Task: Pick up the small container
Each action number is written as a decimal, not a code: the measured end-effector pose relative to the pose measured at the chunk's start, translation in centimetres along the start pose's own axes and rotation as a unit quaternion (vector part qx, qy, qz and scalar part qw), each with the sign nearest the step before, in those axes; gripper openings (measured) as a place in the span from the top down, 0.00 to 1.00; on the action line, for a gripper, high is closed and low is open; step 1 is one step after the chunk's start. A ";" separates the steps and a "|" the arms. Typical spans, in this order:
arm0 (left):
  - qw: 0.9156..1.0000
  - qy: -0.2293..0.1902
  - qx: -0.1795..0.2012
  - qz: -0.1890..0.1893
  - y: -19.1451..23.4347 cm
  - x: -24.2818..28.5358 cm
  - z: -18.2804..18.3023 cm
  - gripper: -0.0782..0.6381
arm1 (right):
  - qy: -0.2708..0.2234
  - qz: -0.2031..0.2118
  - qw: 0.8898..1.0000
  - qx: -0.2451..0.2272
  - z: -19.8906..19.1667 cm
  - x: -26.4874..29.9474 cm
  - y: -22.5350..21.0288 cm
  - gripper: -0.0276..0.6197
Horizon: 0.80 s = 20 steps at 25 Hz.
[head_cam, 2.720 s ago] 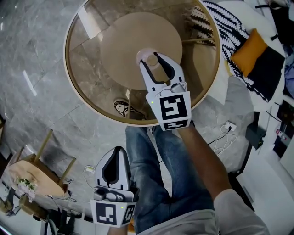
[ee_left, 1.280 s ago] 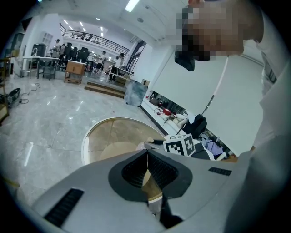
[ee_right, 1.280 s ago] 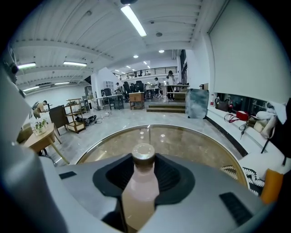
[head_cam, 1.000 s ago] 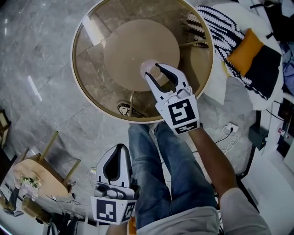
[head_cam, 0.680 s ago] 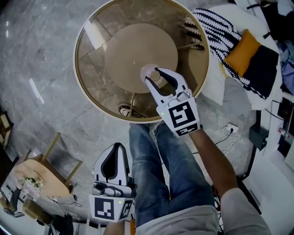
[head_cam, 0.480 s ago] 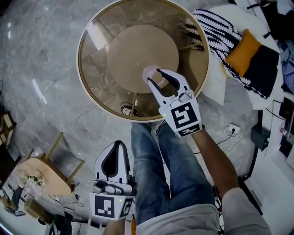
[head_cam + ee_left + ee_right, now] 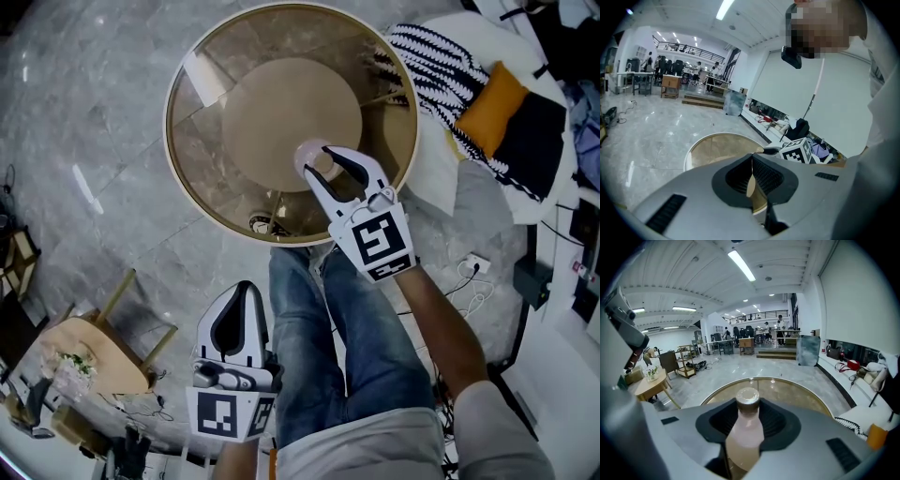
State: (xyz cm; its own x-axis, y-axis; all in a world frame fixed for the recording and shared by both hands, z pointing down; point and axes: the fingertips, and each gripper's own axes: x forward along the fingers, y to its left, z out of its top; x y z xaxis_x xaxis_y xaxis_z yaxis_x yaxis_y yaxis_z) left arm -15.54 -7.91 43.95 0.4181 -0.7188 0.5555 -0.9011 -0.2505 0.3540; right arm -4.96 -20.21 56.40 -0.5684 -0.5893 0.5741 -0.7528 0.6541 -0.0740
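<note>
Small container (image 7: 747, 425) is sitting over the round glass counter (image 7: 202, 141). Our right claw (image 7: 319, 159) is pinching it upright between the pads, so we are judging a straight lift. Our left claw (image 7: 246, 289) is hanging pressed together, well apart.

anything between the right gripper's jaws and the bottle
Nothing. The right gripper view shows the right gripper closed straight on the bottle, both jaws touching its sides with no gap.

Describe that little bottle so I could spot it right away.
Find the round glass table with the gold rim. Over its near side, the right gripper is closed on the bottle. Nothing else stands there; it is small, pale pink, with a round tan cap.
</note>
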 end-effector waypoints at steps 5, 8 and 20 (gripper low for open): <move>1.000 -0.007 0.004 0.002 -0.8 -0.5 1.0 0.87 | 0.000 0.007 1.000 -0.005 0.8 -1.2 0.1 0.73; 1.000 -0.008 0.007 0.001 -1.2 -0.7 1.6 0.87 | 0.000 0.012 1.000 -0.008 1.3 -1.8 0.2 0.73; 1.000 -0.018 0.010 0.011 -2.1 -2.1 3.9 0.87 | 0.002 0.026 1.000 -0.017 3.8 -4.7 0.4 0.73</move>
State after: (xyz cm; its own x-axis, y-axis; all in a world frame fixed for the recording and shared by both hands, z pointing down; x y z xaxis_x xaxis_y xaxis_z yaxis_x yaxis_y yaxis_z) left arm -15.03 -8.41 39.11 0.3937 -0.7472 0.5354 -0.9125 -0.2472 0.3260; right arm -3.82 -18.96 50.57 -0.6054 -0.5519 0.5735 -0.7104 0.6996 -0.0767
